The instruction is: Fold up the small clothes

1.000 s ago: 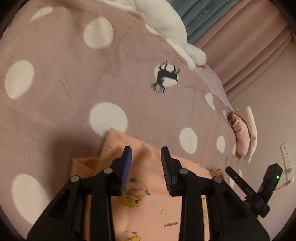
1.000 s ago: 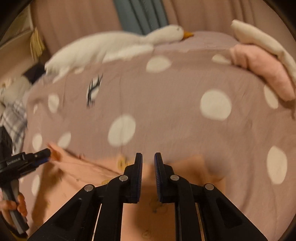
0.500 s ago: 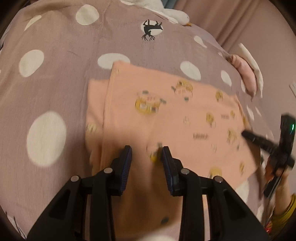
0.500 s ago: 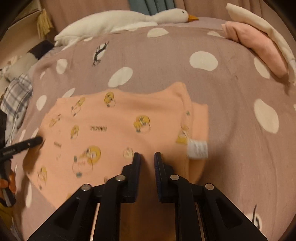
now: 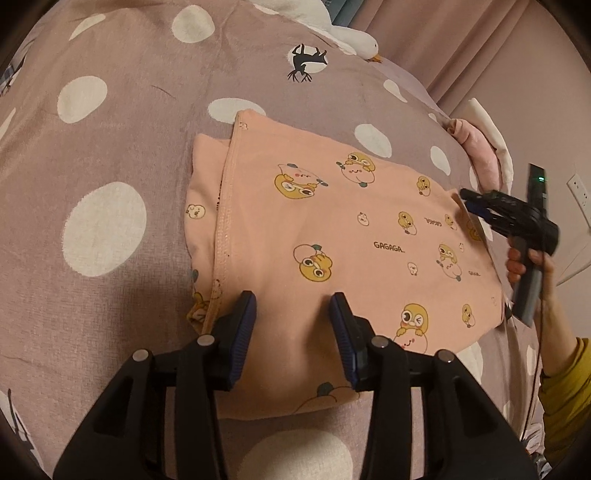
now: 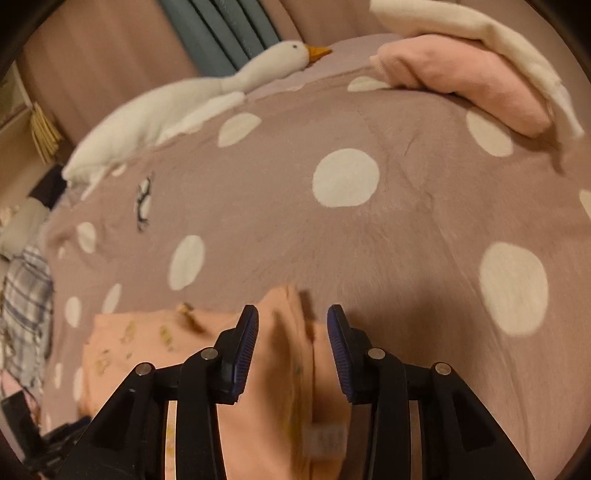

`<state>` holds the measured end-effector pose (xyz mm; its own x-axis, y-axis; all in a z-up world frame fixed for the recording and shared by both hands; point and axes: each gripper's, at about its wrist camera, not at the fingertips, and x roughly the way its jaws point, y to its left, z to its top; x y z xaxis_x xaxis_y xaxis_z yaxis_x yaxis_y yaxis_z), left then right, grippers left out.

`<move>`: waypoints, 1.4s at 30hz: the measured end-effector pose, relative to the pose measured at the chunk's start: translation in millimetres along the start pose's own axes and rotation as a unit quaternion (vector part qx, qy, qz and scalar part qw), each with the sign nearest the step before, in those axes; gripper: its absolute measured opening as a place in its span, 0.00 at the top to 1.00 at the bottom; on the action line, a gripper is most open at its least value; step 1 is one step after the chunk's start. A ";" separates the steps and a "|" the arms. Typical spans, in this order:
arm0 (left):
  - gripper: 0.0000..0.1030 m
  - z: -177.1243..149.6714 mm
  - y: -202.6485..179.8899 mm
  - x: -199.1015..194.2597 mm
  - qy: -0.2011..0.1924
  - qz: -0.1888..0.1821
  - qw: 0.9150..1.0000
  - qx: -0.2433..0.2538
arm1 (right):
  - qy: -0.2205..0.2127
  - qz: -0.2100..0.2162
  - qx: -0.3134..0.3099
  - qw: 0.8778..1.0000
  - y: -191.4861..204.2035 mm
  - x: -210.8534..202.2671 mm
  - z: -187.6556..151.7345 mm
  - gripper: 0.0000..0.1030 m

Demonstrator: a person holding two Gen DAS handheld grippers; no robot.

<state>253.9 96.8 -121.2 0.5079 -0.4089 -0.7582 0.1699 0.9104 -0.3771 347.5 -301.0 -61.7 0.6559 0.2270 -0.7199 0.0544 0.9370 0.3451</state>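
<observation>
Surface: bed cover (image 5: 147, 155) in dusty mauve with large white dots and a small black bird print, spread over the whole bed.
Background: pink curtains (image 5: 461, 48) and a strip of blue-grey curtain (image 6: 221, 33) behind the bed.
Toy: long white plush goose (image 6: 177, 107) with orange beak, lying along the far edge of the cover.
Pile: folded pink cloth (image 6: 461, 85) with a cream cloth (image 6: 480, 33) on top, at the far right side of the bed.
Garment: peach shirt (image 5: 332, 236) with yellow duck cartoons and the word GAGAGA, lying flat on the cover, one side already folded over so that a stitched hem runs along its left part; blurred in the right wrist view (image 6: 266, 387).
Left gripper (image 5: 293, 310): blue pads wide apart, nothing between them, hovering over the near edge of the shirt.
Right gripper (image 6: 291, 325): pads also wide apart, empty, above the folded edge of the shirt; seen from the left wrist view (image 5: 476, 206) at the far right corner of the shirt, touching or just above, not possible to tell.
Right hand (image 5: 524, 258): around the grey handle, with mustard-yellow sleeve (image 5: 565, 391) below.
Left edge: plaid cloth (image 6: 26, 306) beside the bed.
</observation>
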 end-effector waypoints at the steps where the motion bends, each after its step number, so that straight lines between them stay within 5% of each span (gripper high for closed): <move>1: 0.60 0.3 0.5 0.2 0.000 -0.002 1.000 -0.002 | 0.006 -0.003 -0.005 1.000 1.9 5.5 0.5 0.62; 2: 0.60 0.4 0.8 0.4 0.000 -0.003 1.000 -0.002 | 0.009 0.002 -0.012 1.000 3.9 9.2 0.6 0.66; 4: 0.60 0.2 0.8 0.5 0.000 -0.004 1.000 -0.002 | 0.008 -0.002 -0.041 0.999 12.8 8.7 -3.1 0.90; 6: 0.60 -0.3 0.3 0.6 0.000 -0.003 1.000 -0.001 | -0.006 -0.040 -0.069 0.997 18.3 3.1 -5.0 0.96; 9: 0.60 -0.8 0.5 1.0 -0.001 -0.004 1.000 -0.002 | -0.030 -0.077 -0.057 0.995 12.6 -3.2 -2.3 0.96; 14: 0.60 -0.3 -0.3 1.4 0.001 0.000 1.000 0.000 | 0.007 -0.087 -0.055 0.995 11.2 8.2 -1.8 0.94; 18: 0.59 1.0 1.0 2.1 0.002 -0.001 1.000 -0.002 | -0.030 -0.026 -0.024 0.999 7.8 -25.4 -10.5 0.94; 21: 0.59 1.1 1.4 2.3 0.002 -0.002 1.000 -0.004 | -0.013 -0.005 -0.077 0.997 19.9 -41.4 -35.4 0.94; 25: 0.59 0.6 1.9 2.2 0.001 -0.003 1.000 -0.008 | 0.042 -0.047 -0.100 0.993 6.1 -35.4 -62.8 0.94; 30: 0.59 -1.9 4.2 -7.8 0.003 -0.007 1.000 -0.025 | 0.011 -0.085 -0.056 0.995 -12.6 -55.9 -65.5 1.00; 37: 0.39 -23.7 20.1 -50.3 -0.032 -0.026 0.997 -0.064 | 0.005 0.033 -0.089 0.995 25.6 -93.4 -95.5 0.99; 42: 0.37 -28.8 41.6 -48.8 -0.026 -0.046 0.991 -0.121 | 0.059 0.030 -0.127 0.990 45.2 -71.2 -125.8 0.94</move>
<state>211.8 152.8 -115.3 0.5429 -0.4808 -0.6885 0.0143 0.8251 -0.5649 208.6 -241.4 -70.6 0.5584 0.3002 -0.7733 -0.1823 0.9539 0.2386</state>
